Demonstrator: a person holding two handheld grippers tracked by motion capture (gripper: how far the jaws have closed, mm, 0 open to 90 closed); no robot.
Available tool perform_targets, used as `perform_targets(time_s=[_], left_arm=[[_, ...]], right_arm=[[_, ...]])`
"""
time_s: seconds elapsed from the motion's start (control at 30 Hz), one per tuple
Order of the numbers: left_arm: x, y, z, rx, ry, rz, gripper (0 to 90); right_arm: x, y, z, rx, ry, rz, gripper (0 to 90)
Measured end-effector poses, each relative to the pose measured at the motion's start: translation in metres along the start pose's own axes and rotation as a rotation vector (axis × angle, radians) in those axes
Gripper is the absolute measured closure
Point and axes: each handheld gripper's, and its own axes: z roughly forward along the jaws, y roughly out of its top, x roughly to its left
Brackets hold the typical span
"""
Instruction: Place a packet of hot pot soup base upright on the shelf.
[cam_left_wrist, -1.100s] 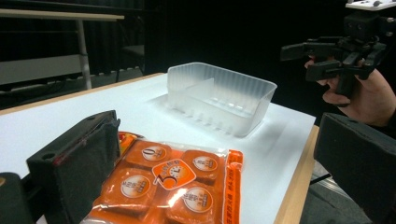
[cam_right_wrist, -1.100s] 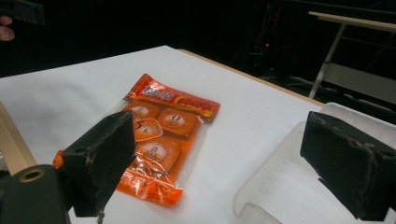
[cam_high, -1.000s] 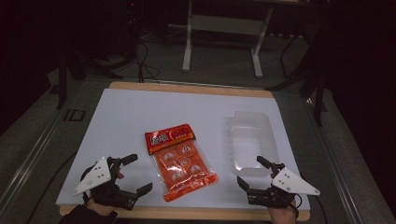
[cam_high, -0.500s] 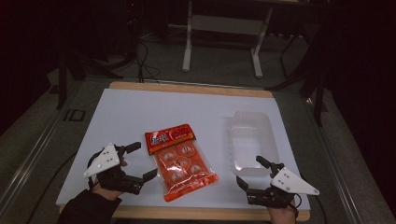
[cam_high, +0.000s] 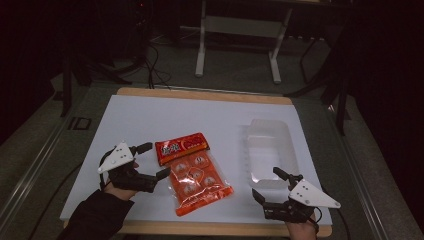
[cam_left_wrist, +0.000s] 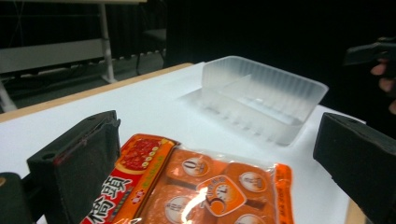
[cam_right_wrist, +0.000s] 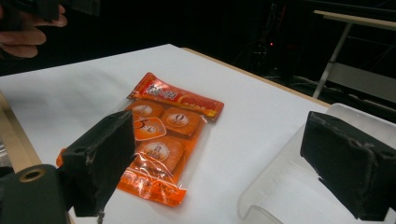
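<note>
Left gripper: jaws spread wide, holding nothing. It sits just beside the left edge of the orange snack packet, one jaw near the packet's red header, the other near its middle. In the left gripper view the packet lies between the two jaws and slightly ahead of them; contact with either jaw cannot be confirmed.

Right gripper: jaws spread wide, empty. It is positioned near the front right corner of the desk, just short of the near end of the clear plastic tray. In the right gripper view the tray sits low between the jaws, with the packet further off to the left.

Snack packet: lying flat on the white desk surface, in the front half, roughly centred between the two grippers. Red header strip points toward the far edge; sealed orange end toward the front edge. Several round pieces are visible inside through the wrapper.

Clear plastic tray: standing open side up on the right half of the desk, well apart from the packet. Empty, with ribbed walls.
</note>
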Motion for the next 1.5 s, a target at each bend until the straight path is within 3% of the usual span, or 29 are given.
perform_targets(time_s=[0.3, 0.57, 0.77, 0.9, 1.07, 1.17, 1.37, 1.5], left_arm=[[0.023, -0.008, 0.019, 0.039, 0.044, -0.009, 1.4], [0.042, -0.019, 0.038, 0.07, 0.108, -0.001, 1.9], [0.055, -0.027, 0.052, 0.1, 0.118, -0.018, 2.0], [0.063, -0.032, 0.06, 0.128, 0.148, -0.026, 2.0], [0.076, -0.039, 0.07, 0.163, 0.186, -0.072, 3.5], [0.08, -0.041, 0.073, 0.183, 0.188, -0.081, 4.5], [0.096, -0.048, 0.086, 0.262, 0.188, -0.136, 6.7], [0.102, -0.054, 0.089, 0.287, 0.212, -0.16, 7.4]], right_arm=[[0.002, 0.001, 0.0, -0.027, -0.006, -0.013, 10.1], [0.003, 0.001, 0.0, -0.022, -0.007, -0.014, 10.1], [0.003, 0.0, 0.001, -0.01, -0.01, -0.028, 10.1], [0.003, 0.0, 0.002, -0.005, -0.008, -0.028, 10.1], [0.003, -0.001, 0.003, 0.004, -0.003, -0.028, 10.1], [0.003, -0.001, 0.004, 0.008, 0.002, -0.027, 10.1], [0.002, -0.002, 0.004, 0.012, 0.011, -0.022, 10.1], [0.002, -0.002, 0.004, 0.011, 0.015, -0.023, 10.1]])
